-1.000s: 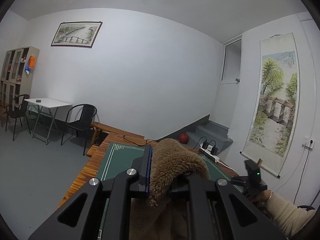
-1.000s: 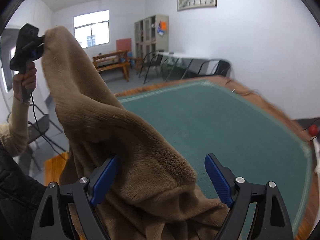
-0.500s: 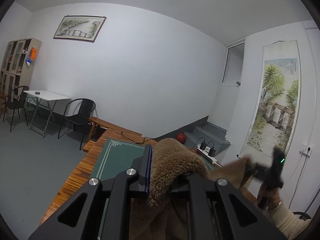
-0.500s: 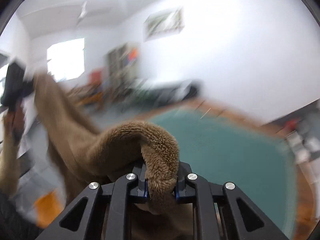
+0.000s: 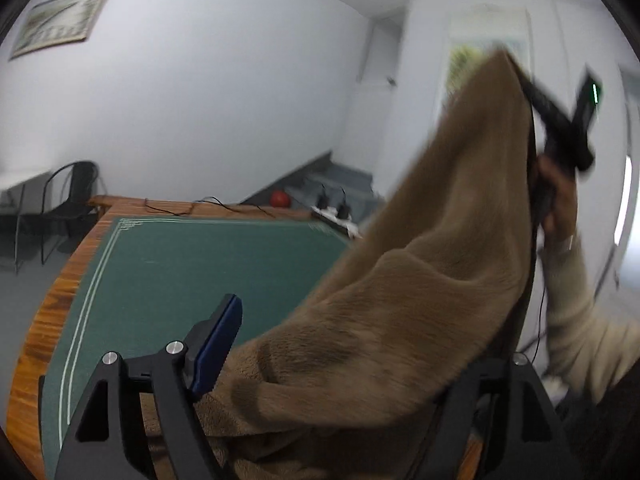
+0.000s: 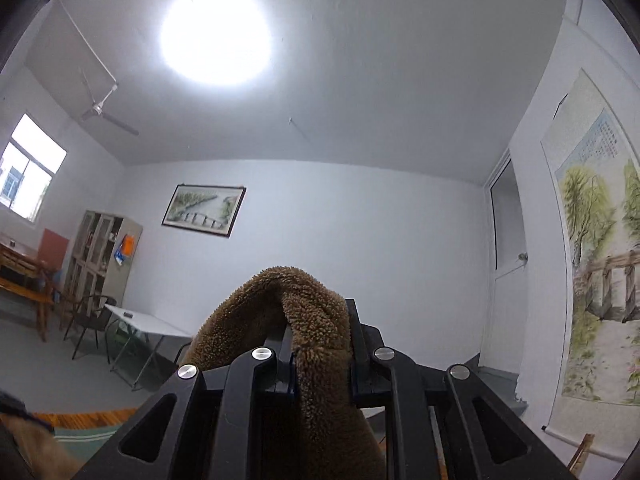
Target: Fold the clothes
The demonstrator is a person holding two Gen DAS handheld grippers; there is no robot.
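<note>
Since a second ago my right hand-held gripper (image 6: pixel 322 364) has risen, clamped on the fleece (image 5: pixel 420 288); my left hand-held gripper (image 5: pixel 352 344) has dropped, jaws opening, fleece lying loose between them, draped over the near right of the green surface (image 5: pixel 200 260)

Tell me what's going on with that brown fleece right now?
A person is working a brown fleece garment over the green table mat with two handheld grippers. The right gripper is clamped on a fold of the fleece and holds it up high. The left gripper has its jaws opening; the fleece drapes between them, but the blue pad in view isn't pressing on it. No fold is laid yet.
</note>
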